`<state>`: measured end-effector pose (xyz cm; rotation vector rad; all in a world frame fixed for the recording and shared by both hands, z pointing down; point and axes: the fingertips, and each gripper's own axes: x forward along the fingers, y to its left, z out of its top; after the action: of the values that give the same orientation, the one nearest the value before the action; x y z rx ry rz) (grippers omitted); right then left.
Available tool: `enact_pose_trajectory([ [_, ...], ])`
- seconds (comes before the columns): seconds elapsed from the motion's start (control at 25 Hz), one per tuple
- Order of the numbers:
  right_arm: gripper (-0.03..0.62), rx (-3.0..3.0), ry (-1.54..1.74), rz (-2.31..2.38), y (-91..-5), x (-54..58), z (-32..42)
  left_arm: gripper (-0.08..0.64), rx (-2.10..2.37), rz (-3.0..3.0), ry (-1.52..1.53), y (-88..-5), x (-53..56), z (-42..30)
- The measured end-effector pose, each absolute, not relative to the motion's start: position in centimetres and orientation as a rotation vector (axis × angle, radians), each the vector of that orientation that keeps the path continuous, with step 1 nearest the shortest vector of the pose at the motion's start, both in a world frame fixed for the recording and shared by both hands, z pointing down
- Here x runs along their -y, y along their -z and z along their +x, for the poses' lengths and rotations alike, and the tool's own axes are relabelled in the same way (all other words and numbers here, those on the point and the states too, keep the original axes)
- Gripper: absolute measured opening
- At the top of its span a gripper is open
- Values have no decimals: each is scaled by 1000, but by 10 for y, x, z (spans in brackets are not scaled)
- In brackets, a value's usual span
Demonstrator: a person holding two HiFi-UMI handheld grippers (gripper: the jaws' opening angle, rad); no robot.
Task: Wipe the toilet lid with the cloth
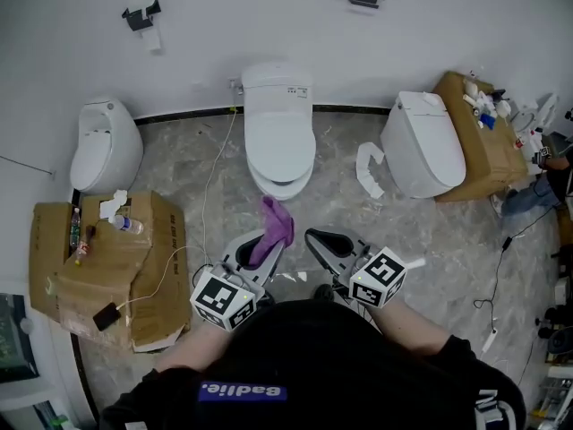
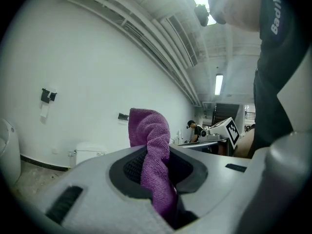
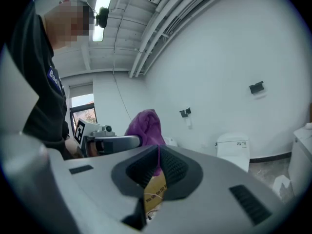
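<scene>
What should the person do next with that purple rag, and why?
Probably move the left claw forward and down toward the closed toilet lid straight ahead. That claw is shut on the purple cloth, held in the air well short of the lid, so wiping cannot begin yet.

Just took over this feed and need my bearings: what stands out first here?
A purple cloth sticks up from the left gripper, whose jaws are shut on it, in front of the middle toilet, whose lid is down. The right gripper beside it is shut and empty.
</scene>
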<state>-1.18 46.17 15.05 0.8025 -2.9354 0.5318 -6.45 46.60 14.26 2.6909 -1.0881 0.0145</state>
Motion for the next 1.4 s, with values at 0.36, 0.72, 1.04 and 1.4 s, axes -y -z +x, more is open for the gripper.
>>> enact_pose_trajectory([
  [0.36, 32, 2952, -548, 788, -149, -461, 13, 69, 1117, 2702, 42, -126, -470, -32],
  [0.72, 31, 2952, -603, 796, -153, -462, 27, 70, 1103, 2714, 40, -126, -474, -15],
  [1.04, 31, 2951, -604, 804, -153, -469, 32, 69, 1097, 2717, 33, -126, -480, -11],
  [1.4, 31, 2947, -605, 814, -152, -472, 33, 71, 1086, 2718, 36, -127, -484, -11],
])
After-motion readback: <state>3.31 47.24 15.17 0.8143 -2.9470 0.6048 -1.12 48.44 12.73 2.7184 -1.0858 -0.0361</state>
